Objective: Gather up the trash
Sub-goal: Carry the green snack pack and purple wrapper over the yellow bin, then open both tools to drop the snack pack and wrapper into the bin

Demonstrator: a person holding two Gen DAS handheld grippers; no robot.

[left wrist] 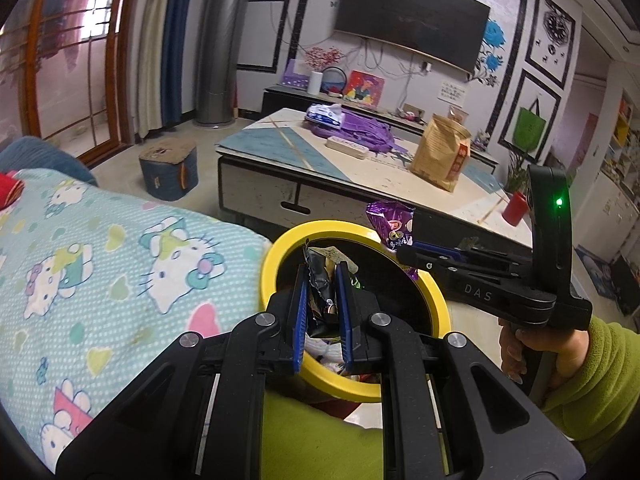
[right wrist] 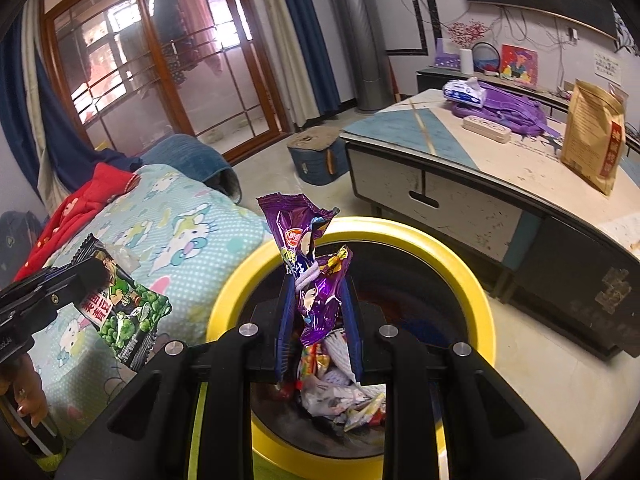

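A yellow-rimmed black trash bin [left wrist: 434,300] [right wrist: 472,288] stands on the floor between the bed and the table, with several wrappers [right wrist: 340,396] inside. My left gripper [left wrist: 322,276] is shut on a black and green pea snack wrapper [left wrist: 318,280], held over the bin's mouth; the same wrapper shows in the right wrist view [right wrist: 124,308]. My right gripper [right wrist: 318,280] is shut on a crumpled purple snack wrapper [right wrist: 308,248], held above the bin; it also shows in the left wrist view [left wrist: 394,226].
A bed with a Hello Kitty cover [left wrist: 100,264] lies to the left of the bin. A low table [left wrist: 320,160] beyond carries a brown paper bag [left wrist: 440,152], purple cloth [left wrist: 360,128] and a red cup [left wrist: 514,208]. A blue stool [left wrist: 168,168] stands on the floor.
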